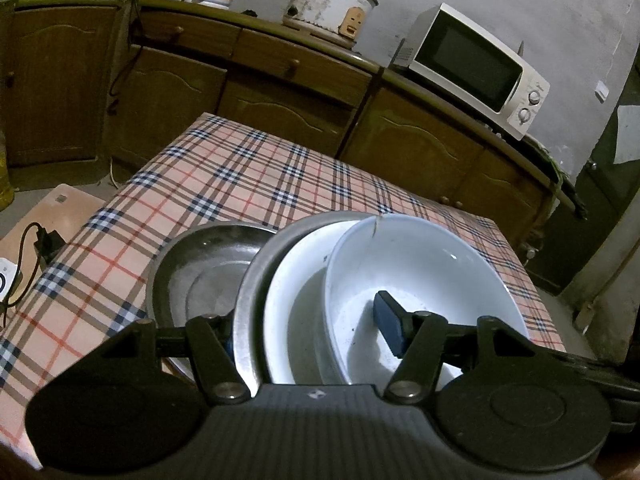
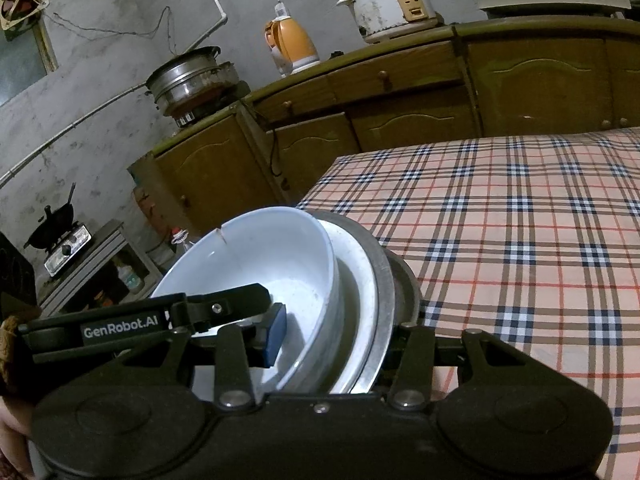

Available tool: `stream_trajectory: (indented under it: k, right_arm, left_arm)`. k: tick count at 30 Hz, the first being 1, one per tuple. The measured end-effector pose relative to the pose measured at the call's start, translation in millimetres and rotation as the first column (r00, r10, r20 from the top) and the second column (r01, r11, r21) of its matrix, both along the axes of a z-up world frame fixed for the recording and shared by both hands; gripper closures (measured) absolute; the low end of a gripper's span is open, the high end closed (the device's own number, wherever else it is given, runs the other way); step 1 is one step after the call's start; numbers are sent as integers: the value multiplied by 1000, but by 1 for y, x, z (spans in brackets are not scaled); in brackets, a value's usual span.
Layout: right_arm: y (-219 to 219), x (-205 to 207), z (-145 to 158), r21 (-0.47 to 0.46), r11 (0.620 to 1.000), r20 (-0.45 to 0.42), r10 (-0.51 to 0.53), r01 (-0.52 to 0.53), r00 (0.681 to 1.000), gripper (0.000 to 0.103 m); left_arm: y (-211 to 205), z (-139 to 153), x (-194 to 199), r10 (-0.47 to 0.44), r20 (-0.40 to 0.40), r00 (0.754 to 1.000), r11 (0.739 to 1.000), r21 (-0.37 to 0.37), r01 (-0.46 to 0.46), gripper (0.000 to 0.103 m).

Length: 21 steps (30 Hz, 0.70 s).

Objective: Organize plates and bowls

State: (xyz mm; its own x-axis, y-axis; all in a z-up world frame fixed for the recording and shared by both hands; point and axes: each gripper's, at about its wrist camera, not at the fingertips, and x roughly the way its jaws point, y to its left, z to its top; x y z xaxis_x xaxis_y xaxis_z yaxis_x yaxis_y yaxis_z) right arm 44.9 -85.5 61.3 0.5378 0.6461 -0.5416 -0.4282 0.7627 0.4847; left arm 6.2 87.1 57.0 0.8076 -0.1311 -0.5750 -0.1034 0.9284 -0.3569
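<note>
On gripper arm point(image 2: 120, 330), "GenRobot.AI" lettering

White bowl point(image 1: 420, 272) nests tilted inside a white plate point(image 1: 296, 280) and steel dishes point(image 1: 200, 272).

A table point(image 1: 248, 176) is standing by wooden cabinets, wearing a plaid tablecloth point(image 2: 520, 216). A metal pan point(image 1: 200, 272) is sitting directly on it.

Two close wrist views, shared bowl stack point(image 1: 400, 280)
</note>
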Motion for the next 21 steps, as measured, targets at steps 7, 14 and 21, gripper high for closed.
stream_trajectory:
  k: [7,14,21]
  right_arm:
    - [11,3,0,-4,1000,-1,-2,2,1000,48]
    - [20,5,1,-10,1000,1,-5,5,1000,48]
    - [29,7,-1,-18,1000,-4,-14,14,1000,48]
  left_arm:
    - [9,-1,4,-5,0,1000,1000,0,5,40]
    - [18,-2,8,-10,5,1000,1000,-4,10,40]
    - [26,-4,11,-25,3,1000,1000,-3,25,40]
